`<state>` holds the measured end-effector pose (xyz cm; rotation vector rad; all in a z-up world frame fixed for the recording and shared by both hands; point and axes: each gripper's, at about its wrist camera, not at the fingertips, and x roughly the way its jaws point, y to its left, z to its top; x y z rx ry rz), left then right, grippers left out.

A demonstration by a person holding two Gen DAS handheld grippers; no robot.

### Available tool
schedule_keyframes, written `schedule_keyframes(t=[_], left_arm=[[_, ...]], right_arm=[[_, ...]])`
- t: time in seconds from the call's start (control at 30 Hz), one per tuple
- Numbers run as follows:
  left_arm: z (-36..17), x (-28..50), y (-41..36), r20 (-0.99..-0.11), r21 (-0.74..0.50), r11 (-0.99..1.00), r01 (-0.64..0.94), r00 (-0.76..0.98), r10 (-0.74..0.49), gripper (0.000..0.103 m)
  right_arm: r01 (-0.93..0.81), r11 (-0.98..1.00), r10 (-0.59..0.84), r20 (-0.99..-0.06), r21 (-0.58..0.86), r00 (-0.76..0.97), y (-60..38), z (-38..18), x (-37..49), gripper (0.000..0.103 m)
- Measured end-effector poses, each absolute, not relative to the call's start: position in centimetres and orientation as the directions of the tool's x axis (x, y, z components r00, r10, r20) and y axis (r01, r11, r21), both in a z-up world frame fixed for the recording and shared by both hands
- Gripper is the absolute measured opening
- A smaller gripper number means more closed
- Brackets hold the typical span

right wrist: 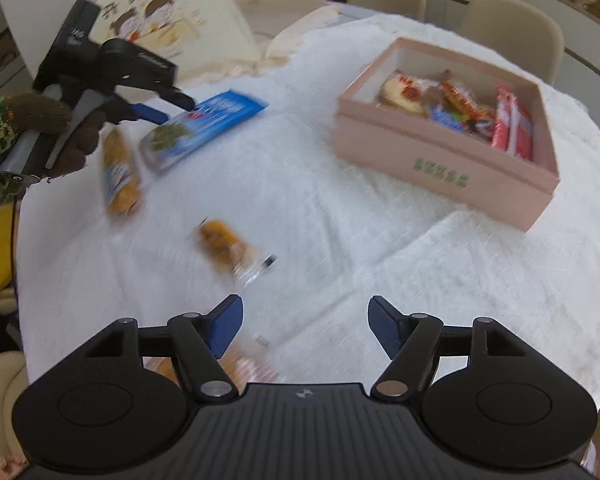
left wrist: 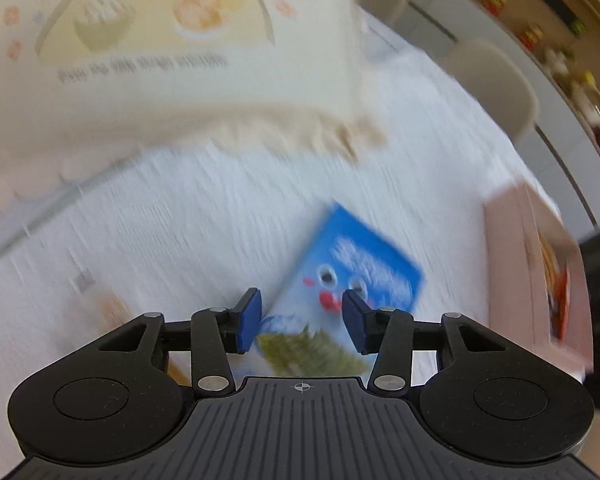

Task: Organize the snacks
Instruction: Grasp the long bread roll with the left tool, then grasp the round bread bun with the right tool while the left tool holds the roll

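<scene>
Blue snack packet (left wrist: 340, 292) (right wrist: 204, 128) lying flat on the white tablecloth (left wrist: 220, 208) (right wrist: 320, 240), at the far left of the table as seen from the right wrist. Left gripper (left wrist: 302, 316) (right wrist: 166, 110) just above its near end, blue pads (left wrist: 250, 316) spread apart with the packet showing between them, not clamped; whether the pads touch the wrapper, hard to tell through the motion blur. Gloved hand (right wrist: 66, 136) on the left gripper's handle.

Just beside the blue packet, nearer and to the left, a long bread-like snack in a clear wrapper (right wrist: 120, 172). Nearer still, toward the middle of the cloth, a smaller orange snack in a clear wrapper (right wrist: 230, 250), apart from the others. Another wrapped snack (right wrist: 244, 366) partly hidden under the right gripper's left finger.

Right gripper (right wrist: 304, 330) low over the near part of the cloth, fingers wide apart, nothing between them.

Pink open box (left wrist: 512, 264) (right wrist: 440, 168) at the far right, holding assorted wrapped snacks, well apart from the blue packet. Cream printed cartoon bag (left wrist: 180, 40) (right wrist: 172, 20) at the far left edge of the table. Beige chairs (right wrist: 512, 24) beyond.
</scene>
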<state>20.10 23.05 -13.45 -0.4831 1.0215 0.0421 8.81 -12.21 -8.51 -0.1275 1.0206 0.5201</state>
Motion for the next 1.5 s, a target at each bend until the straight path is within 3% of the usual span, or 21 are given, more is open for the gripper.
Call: schedule_keyframes(t=[0.13,0.23,0.3,0.4,0.5,0.57,0.73,0.87,0.97,1.03,1.1,1.13,1.37,1.5], left_arm=[[-13.2,16.7,21.1,-0.835,-0.365,0.918,-0.157,0.491,-0.248,0.047],[-11.7,13.2,21.0,-0.806,-0.385,0.913,-0.136,0.531,-0.261,0.047],[-10.3,11.1,22.0,-0.776,-0.406,0.895,-0.184,0.587,-0.231,0.047],[-9.5,8.9,24.7,-0.773,-0.422,0.822,-0.382,0.626,-0.106,0.047],[-10.8,8.6,27.1,-0.793,-0.479,0.713,-0.512,0.601,-0.102,0.047],[-11.6,8.9,27.4,-0.792,-0.508,0.667,-0.545,0.600,-0.113,0.047],[-12.8,10.7,25.6,-0.835,-0.444,0.687,-0.575,0.544,-0.084,0.048],[-13.2,11.7,23.5,-0.849,-0.372,0.752,-0.544,0.527,-0.039,0.045],[-13.3,10.0,22.8,-0.825,-0.415,0.755,-0.507,0.560,-0.077,0.035],[-13.3,8.5,22.0,-0.822,-0.426,0.768,-0.478,0.559,-0.108,0.033],[-13.0,6.9,20.8,-0.830,-0.413,0.791,-0.451,0.545,-0.123,0.033],[-12.8,6.1,20.1,-0.833,-0.409,0.801,-0.437,0.537,-0.133,0.033],[-13.0,3.4,14.9,-0.847,-0.430,0.832,-0.350,0.474,-0.238,0.033],[-12.7,2.1,13.3,-0.859,-0.402,0.855,-0.329,0.457,-0.229,0.033]], right_arm=[[-0.501,0.845,0.394,-0.851,0.186,0.347,-11.0,-8.9,7.5,0.070],[-0.556,0.813,0.406,-0.852,0.171,0.331,-9.8,-9.1,6.2,0.078],[-0.590,0.796,0.397,-0.852,0.135,0.341,-9.1,-9.3,5.3,0.082],[-0.609,0.786,0.389,-0.848,0.101,0.361,-9.1,-9.4,4.7,0.084],[-0.597,0.795,0.384,-0.850,0.107,0.360,-9.9,-9.3,4.9,0.085],[-0.574,0.809,0.382,-0.854,0.124,0.353,-10.2,-9.3,5.0,0.085],[-0.462,0.839,0.436,-0.862,0.287,0.256,-10.6,-10.0,5.3,0.085],[-0.443,0.851,0.415,-0.877,0.281,0.242,-10.2,-11.4,4.7,0.085],[-0.453,0.847,0.424,-0.868,0.278,0.260,-10.4,-11.4,4.2,0.084],[-0.468,0.840,0.430,-0.863,0.275,0.265,-10.5,-11.5,4.0,0.077],[-0.486,0.832,0.436,-0.857,0.268,0.274,-10.8,-11.2,3.8,0.058],[-0.493,0.828,0.439,-0.855,0.266,0.276,-10.9,-11.0,3.8,0.058],[-0.442,0.869,0.392,-0.852,0.220,0.347,-12.6,-11.2,4.7,0.058],[-0.423,0.876,0.392,-0.851,0.231,0.349,-13.3,-11.5,5.3,0.073]])
